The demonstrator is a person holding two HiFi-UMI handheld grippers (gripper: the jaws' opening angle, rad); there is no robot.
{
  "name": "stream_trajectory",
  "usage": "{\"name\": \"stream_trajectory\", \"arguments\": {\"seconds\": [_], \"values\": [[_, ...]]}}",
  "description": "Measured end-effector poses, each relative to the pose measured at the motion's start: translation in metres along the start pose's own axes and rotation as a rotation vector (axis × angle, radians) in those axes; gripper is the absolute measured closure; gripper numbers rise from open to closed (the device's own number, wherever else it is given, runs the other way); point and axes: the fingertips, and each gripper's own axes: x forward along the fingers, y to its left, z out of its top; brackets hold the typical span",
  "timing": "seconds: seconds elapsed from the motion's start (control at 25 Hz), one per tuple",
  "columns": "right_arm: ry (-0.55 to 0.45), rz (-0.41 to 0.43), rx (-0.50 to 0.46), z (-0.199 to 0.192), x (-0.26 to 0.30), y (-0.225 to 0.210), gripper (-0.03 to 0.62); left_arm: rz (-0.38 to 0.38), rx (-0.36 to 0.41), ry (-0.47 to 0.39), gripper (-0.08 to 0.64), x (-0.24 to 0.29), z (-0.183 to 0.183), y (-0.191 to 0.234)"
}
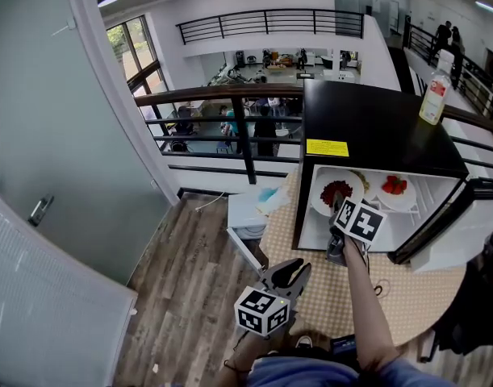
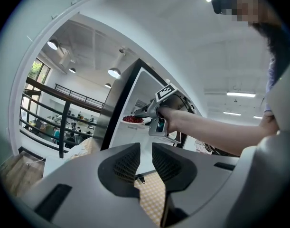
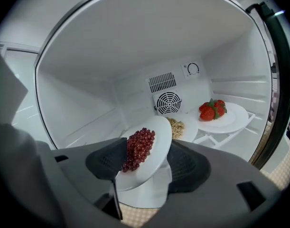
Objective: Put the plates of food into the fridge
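Head view: 1 open fridge holds 3 plates, a berry plate, a strawberry plate and 1 mostly hidden between; the right gripper reaches in. Left gripper view: the left gripper is empty, jaws a slit apart. Right gripper view: the berry plate tilts between wide-spread jaws, its lower rim hidden.

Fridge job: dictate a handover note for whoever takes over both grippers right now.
Right gripper: jaws wide apart around the plate of red berries, inside the fridge; the grip looks released.
Left gripper: narrow gap, empty, held back from the fridge.
Done: strawberry plate and plate of tan grain-like food are inside.
Left: draw the right gripper out, then probably shut the door.
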Motion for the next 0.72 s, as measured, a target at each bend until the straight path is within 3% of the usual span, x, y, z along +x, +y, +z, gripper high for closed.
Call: {"name": "stream_trajectory", "arguments": {"seconds": [0.32,0.56,0.72], "values": [[0.027,0.07,0.084,0.001,-0.001,0.0,0.336,-0.066,-0.006,-0.015,0.482,0.056,0.026,0.011],[0.033,0.084,0.086,0.0,-0.002,0.001,0.336,-0.092,0.111,0.048,0.482,0.105,0.04,0.014],[0.05,0.114,0.086,0.001,-0.001,0.0,0.336,-0.11,0.139,0.064,0.482,0.125,0.045,0.01]]}}
